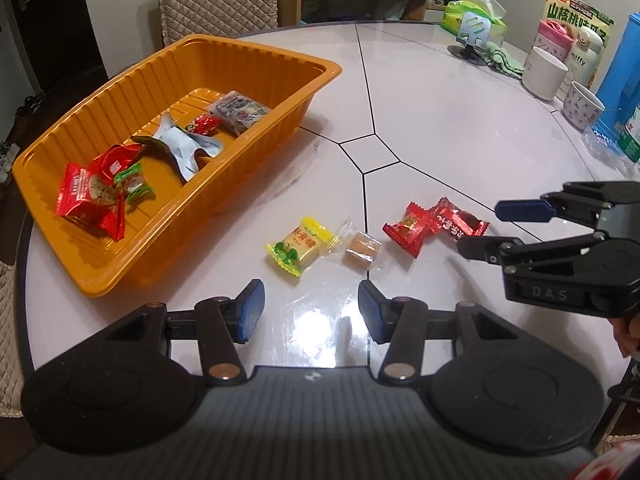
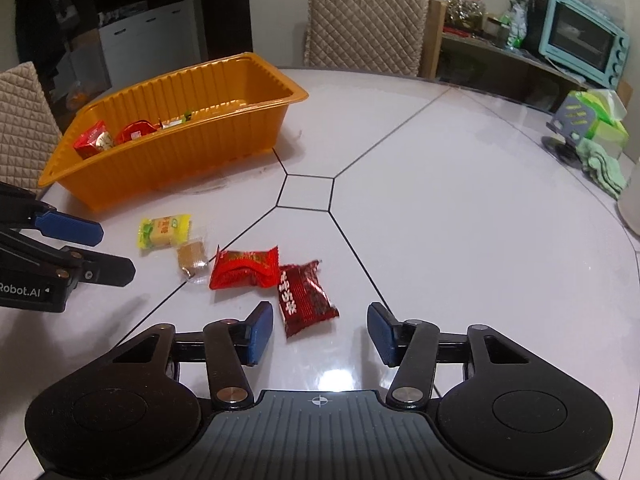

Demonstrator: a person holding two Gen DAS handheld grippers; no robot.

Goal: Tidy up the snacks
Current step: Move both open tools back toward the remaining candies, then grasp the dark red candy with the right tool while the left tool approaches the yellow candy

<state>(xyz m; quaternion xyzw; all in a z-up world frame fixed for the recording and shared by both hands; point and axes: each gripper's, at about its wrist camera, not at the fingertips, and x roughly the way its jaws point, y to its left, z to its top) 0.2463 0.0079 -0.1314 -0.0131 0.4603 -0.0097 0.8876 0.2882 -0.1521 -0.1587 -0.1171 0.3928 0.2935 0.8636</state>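
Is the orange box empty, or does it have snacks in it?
Not empty. The orange tray has several wrapped snacks on its floor, like a red packet near one end, but much of the floor shows bare.

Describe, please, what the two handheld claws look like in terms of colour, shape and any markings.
Both are matte black plastic. The left claw and right claw each have two fingers faced with ribbed blue pads, driven by linkage bars with silver pivot pins, and two round black discs beside a ribbed grey base. Seen side-on, one body reads "Robot.AI" in white; the other shows embossed "DAS". No cables are visible.
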